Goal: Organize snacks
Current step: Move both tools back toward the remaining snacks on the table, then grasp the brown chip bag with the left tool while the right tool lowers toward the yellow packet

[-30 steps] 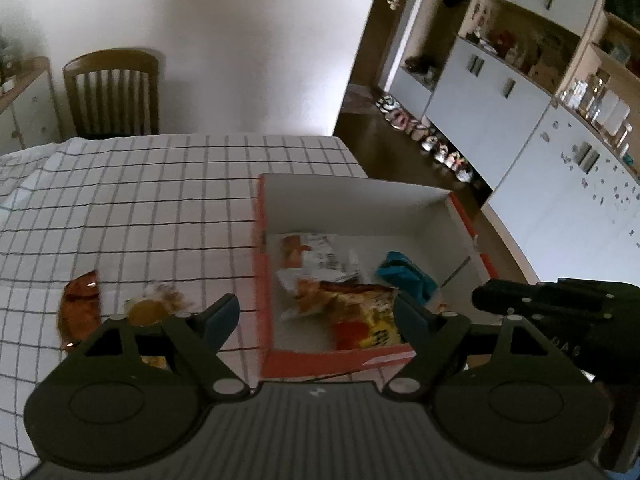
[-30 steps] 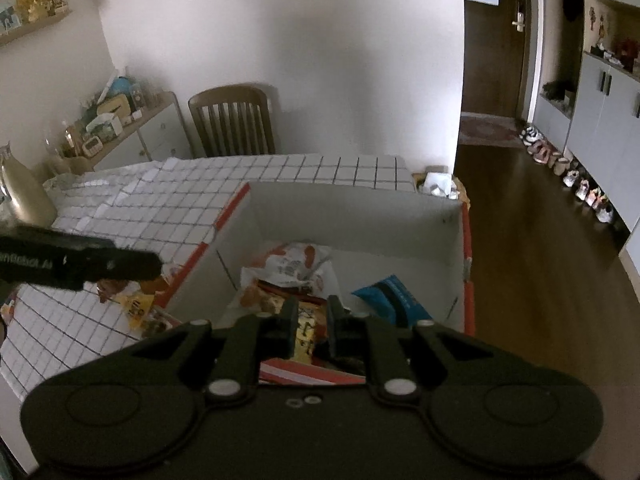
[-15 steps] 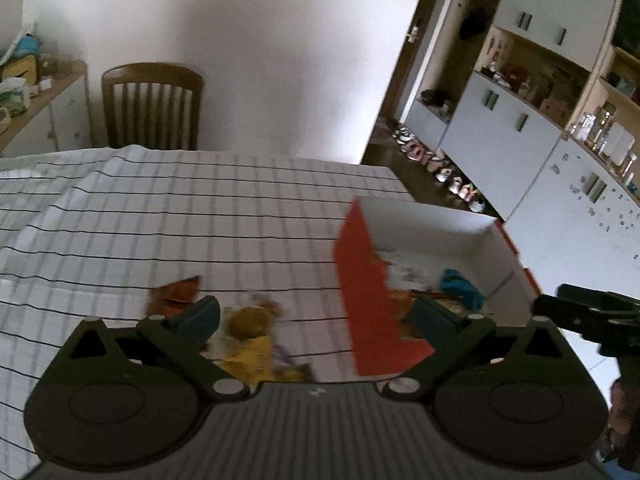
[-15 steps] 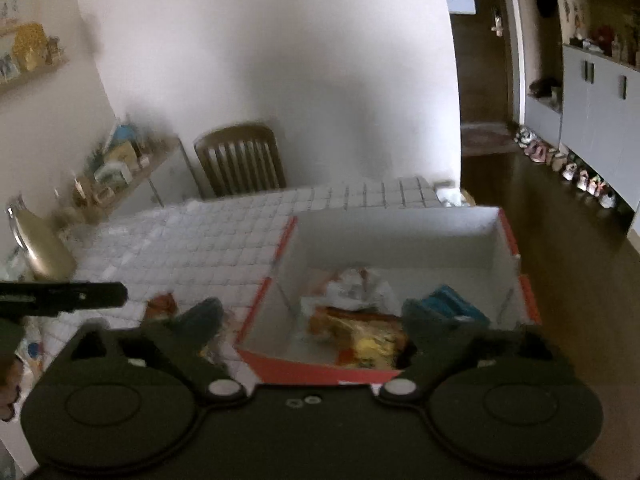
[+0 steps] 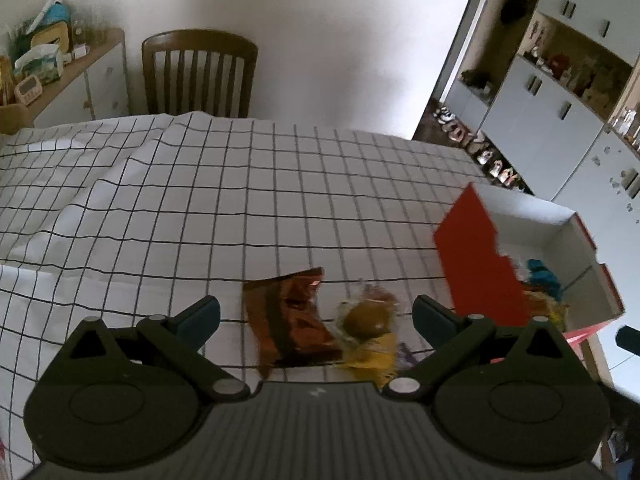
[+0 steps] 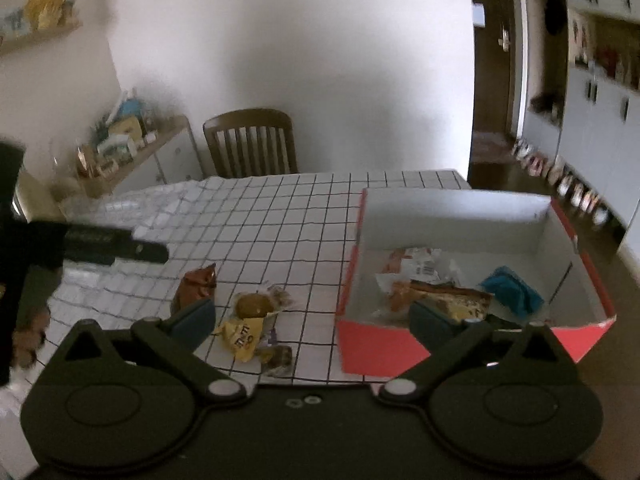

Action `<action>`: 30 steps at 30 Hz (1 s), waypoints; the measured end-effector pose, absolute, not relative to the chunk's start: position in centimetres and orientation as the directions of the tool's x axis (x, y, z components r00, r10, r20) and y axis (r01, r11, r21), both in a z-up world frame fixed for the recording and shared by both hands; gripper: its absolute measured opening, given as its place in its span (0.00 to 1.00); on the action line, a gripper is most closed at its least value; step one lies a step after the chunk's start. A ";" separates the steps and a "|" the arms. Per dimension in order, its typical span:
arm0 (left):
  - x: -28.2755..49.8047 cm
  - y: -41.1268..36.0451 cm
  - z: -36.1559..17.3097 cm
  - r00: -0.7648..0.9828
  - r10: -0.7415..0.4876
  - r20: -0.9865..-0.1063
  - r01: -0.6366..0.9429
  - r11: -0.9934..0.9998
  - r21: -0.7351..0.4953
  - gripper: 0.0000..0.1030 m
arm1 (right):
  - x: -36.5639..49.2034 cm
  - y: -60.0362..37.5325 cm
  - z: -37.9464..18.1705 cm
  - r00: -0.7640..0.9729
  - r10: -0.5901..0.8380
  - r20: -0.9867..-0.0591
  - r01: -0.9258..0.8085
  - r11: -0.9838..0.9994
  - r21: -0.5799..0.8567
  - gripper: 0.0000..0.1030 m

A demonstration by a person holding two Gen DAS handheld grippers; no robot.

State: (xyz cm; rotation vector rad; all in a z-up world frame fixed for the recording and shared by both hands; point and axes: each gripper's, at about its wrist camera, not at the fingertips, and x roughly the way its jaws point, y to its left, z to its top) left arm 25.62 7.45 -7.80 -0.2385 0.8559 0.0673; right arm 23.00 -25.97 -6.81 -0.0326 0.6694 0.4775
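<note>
Snacks lying loose on the desk (image 5: 280, 184), which is wearing a white cloth w/ black grid. Brown foil packet (image 5: 290, 320) – crinkled, glossy, long side running away from camera. Just beside it on the right, a round brownish sweet in clear wrap (image 5: 366, 318). Touching that, nearer the camera, a yellow packet (image 6: 243, 332) w/ dark lettering; a small dark-wrapped piece (image 6: 278, 354) is sitting beside it at the desk's near edge.

Red box (image 6: 376, 346), white inside, standing at the desk's right corner. Inside: a white-and-orange wrapper (image 6: 416, 266), an orange-yellow bag (image 6: 452, 300) overlapping it, and a teal packet (image 6: 510, 290) apart toward the right wall.

Left claw (image 5: 316, 314) is hanging over the loose group – brown packet and round sweet are showing in the gap between its fingers, which are spread full wide, gripping nothing. Whether the pads are reaching desk level, cannot tell. Box is lying off to its right.

Right claw (image 6: 312, 316) – jaws have just been opening, now gaping full wide, nothing held. Yellow packet and round sweet are showing between its fingers; its right finger is overlapping the box's near wall and the orange-yellow bag in view. Left claw's body is showing at far left in the right wrist view.
</note>
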 end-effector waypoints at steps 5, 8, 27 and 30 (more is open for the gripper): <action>27.5 8.7 -10.0 0.614 -0.055 -0.787 -0.150 0.971 -0.185 1.00 | 22.6 -21.6 -8.3 0.644 0.424 -0.636 -0.493 0.867 0.079 0.99; 28.5 9.0 -11.2 0.586 -0.047 -0.809 -0.162 0.971 -0.174 1.00 | 23.1 -19.7 -9.4 0.615 0.428 -0.662 -0.498 0.862 0.095 0.99; 32.3 10.6 -16.6 0.466 -0.102 -0.879 -0.211 0.952 -0.222 0.99 | 27.0 -12.4 -16.9 0.530 0.355 -0.770 -0.574 0.819 -0.017 0.73; 32.4 10.8 -17.0 0.466 -0.107 -0.878 -0.229 0.944 -0.237 0.97 | 27.6 -12.0 -17.5 0.528 0.351 -0.773 -0.570 0.821 -0.017 0.68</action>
